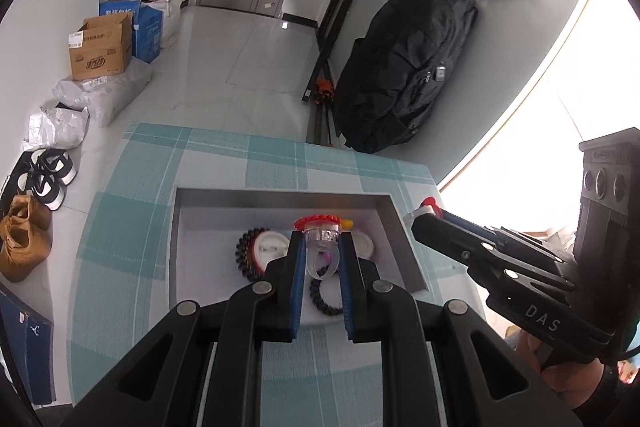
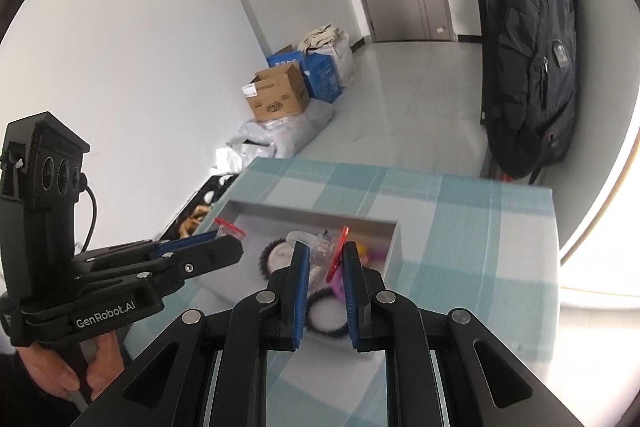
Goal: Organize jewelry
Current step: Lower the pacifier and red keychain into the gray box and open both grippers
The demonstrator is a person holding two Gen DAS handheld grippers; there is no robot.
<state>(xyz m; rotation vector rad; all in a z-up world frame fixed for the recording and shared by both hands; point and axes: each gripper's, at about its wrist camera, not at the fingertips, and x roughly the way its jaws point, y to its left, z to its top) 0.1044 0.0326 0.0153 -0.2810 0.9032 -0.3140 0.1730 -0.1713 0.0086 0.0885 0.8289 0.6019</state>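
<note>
Blue-padded jaws of the left gripper (image 1: 320,241) clench a clear plastic ring (image 1: 321,241) with a red flower top, held above the grey tray (image 1: 394,223) on the checked tablecloth (image 1: 132,227); the right gripper (image 2: 325,250) likewise pinches a second clear ring (image 2: 326,245) with a red top over the same tray; black beaded bracelets (image 1: 244,253) on white cushions lie below; since both grips catch slick plastic near the tips, a ring could twist out and bounce off the tray, or the two grippers, close together, could knock each other.
</note>
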